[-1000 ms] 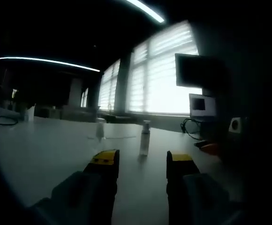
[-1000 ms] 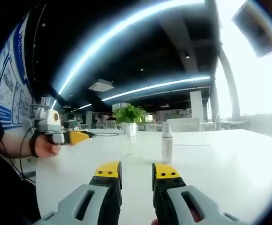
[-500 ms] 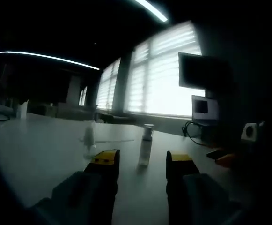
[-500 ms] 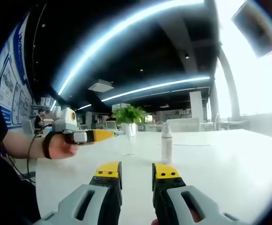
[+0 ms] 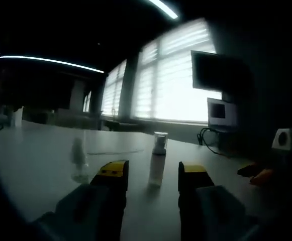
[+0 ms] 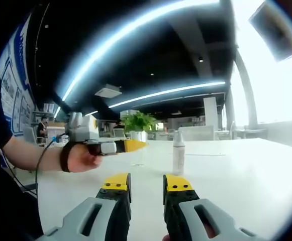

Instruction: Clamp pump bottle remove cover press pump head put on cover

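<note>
Since the earlier pictures the left gripper [image 6: 135, 145] has been carried further across the right gripper view, from the left side toward the middle, so that its yellow tip now lies close to the pump bottle [image 6: 179, 152]. In the left gripper view the pump bottle [image 5: 158, 158] is seen larger and nearer than before, standing between the two jaws of the left gripper [image 5: 151, 170] but beyond their tips, not yet touched. The jaws there are held apart with a clear gap, and nothing is gripped between them.

The bottle is stood upright on the white table [image 6: 246, 170], with its clear cover still seated on top. A small clear glass [image 5: 78, 160] is seen blurred to the left of the bottle in the left gripper view; in the right gripper view it is partly hidden behind the left gripper's tip.

The right gripper [image 6: 147, 185] is held low over the table, well short of the bottle, and its view has hardly shifted. Its yellow-tipped jaws are set a narrow gap apart, with nothing between them.

The left gripper is held by a person's hand [image 6: 83, 158], with a dark strap at the wrist and a cable hanging from it. A potted plant [image 6: 137, 123] is placed further back on the table. Bright windows [image 5: 181, 80] and a dark monitor [image 5: 216, 73] are seen behind the bottle in the left gripper view.
</note>
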`<state>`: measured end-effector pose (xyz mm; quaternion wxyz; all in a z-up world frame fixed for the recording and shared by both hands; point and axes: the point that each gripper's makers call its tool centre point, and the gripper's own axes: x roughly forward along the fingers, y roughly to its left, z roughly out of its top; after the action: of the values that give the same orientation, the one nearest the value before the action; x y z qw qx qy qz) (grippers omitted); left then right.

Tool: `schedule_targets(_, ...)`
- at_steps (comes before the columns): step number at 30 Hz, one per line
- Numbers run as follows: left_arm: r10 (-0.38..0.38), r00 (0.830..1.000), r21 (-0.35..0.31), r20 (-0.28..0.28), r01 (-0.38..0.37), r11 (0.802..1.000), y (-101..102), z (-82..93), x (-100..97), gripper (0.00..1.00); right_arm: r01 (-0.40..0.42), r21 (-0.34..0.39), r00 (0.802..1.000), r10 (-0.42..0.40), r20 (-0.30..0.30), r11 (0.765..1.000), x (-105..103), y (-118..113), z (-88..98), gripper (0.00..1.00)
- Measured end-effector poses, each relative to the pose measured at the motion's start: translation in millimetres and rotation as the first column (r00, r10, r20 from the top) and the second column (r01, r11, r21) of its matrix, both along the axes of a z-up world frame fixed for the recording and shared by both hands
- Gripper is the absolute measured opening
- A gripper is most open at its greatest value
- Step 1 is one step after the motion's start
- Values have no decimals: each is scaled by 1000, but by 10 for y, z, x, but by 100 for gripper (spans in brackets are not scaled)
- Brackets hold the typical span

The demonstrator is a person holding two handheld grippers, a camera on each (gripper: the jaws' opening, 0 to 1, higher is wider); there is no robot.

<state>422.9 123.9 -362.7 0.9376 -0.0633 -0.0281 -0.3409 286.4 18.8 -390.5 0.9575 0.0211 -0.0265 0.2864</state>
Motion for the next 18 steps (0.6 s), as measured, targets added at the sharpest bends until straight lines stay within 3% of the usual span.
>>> schedule_targets(6,9,1000,26,11,-9,1000,-189,-21,131,30,-2,4,1000,2,-1,1000,2,5,3,20)
schedule_targets(8,17,1000,3,2,-17,1000,-207,-12,144,30,-2,9,1000,2,-1,1000,3,-2,8,20)
schedule_targets(18,10,1000,13,-20,-10,1000,-464,-111,336,30,0,28,1000,0,1,1000,2,-17,31,20)
